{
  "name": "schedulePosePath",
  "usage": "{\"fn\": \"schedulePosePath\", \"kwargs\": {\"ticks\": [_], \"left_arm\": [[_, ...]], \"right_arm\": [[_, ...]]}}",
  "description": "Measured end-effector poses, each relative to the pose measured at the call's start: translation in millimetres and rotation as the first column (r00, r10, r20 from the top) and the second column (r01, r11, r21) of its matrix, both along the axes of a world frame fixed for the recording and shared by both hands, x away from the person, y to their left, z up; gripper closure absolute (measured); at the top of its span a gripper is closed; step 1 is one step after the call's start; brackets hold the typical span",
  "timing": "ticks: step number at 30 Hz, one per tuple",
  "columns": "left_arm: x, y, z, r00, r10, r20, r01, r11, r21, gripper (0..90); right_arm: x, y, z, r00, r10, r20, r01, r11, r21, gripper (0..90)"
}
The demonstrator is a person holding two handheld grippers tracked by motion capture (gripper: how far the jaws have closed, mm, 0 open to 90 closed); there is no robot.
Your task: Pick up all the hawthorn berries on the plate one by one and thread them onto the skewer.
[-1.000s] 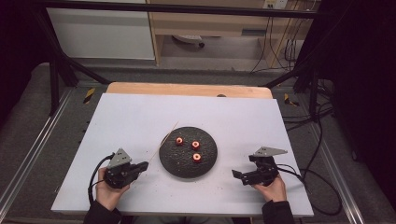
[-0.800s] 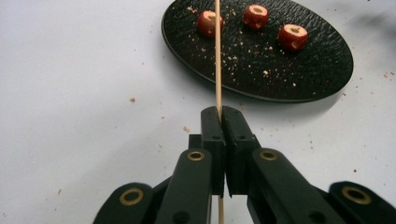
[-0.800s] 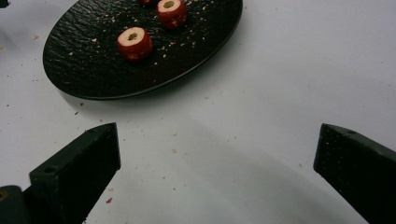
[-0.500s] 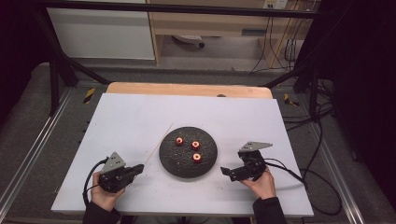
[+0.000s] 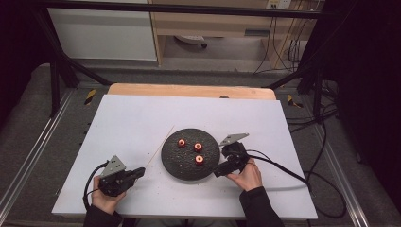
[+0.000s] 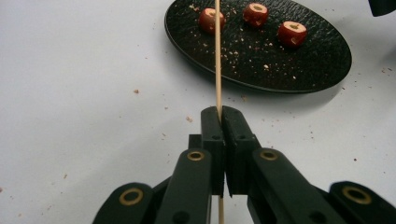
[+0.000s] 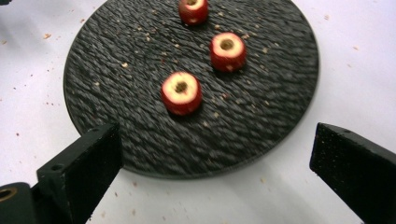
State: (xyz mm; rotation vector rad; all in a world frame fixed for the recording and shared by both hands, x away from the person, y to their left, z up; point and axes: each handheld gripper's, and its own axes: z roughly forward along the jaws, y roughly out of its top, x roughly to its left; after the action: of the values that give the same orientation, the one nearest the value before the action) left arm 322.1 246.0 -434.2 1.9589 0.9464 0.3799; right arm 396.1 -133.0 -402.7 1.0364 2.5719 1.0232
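One wooden skewer [image 6: 217, 56], thin, pinched between the closed jaws of the left gripper [image 5: 137, 172] at lower left of the high view; its tip points up-right past the plate's left rim. One round black plate [image 5: 190, 153], centre of frame, holding three red fruit pieces [image 7: 181, 93] with cored middles. One right gripper [image 5: 218, 169], jaws spread wide and empty, at the plate's lower right edge. One white table [image 5: 142, 118] sprinkled with crumbs; dark floor and cables around.
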Motion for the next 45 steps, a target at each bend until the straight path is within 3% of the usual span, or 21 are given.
{"fn": "schedulePosePath", "kwargs": {"ticks": [5, 10, 15, 20, 28, 45], "left_arm": [[0.3, 0.4, -0.8, 1.0, -0.002, -0.002, 0.002, 1.0, -0.003, 87.6], [1.0, 0.0, -1.5, 1.0, -0.002, -0.005, 0.002, 1.0, -0.001, 87.6], [1.0, 0.2, -1.4, 1.0, -0.001, -0.004, 0.001, 1.0, -0.001, 87.6], [1.1, 0.1, -1.6, 1.0, -0.001, -0.004, 0.001, 1.0, -0.002, 87.6], [1.3, 0.0, -2.2, 1.0, -0.003, -0.009, 0.003, 1.0, 0.004, 87.6], [1.7, -0.4, -2.8, 0.9999, 0.0, -0.012, 0.0, 1.0, 0.005, 87.6]], "right_arm": [[7.7, 19.8, 4.7, 0.9988, 0.022, -0.043, -0.024, 0.999, -0.026, 5.3], [16.0, 39.7, 2.2, 0.9961, 0.057, -0.067, -0.063, 0.994, -0.089, 6.1], [23.7, 51.3, -0.4, 0.9924, 0.072, -0.1, -0.081, 0.993, -0.085, 14.2], [34.4, 52.9, -5.4, 0.9852, 0.063, -0.16, -0.077, 0.993, -0.089, 22.4], [41.4, 54.3, -11.3, 0.9766, 0.075, -0.201, -0.099, 0.989, -0.112, 39.9], [45.3, 55.2, -14.2, 0.9681, 0.117, -0.221, -0.143, 0.984, -0.105, 57.8]]}}
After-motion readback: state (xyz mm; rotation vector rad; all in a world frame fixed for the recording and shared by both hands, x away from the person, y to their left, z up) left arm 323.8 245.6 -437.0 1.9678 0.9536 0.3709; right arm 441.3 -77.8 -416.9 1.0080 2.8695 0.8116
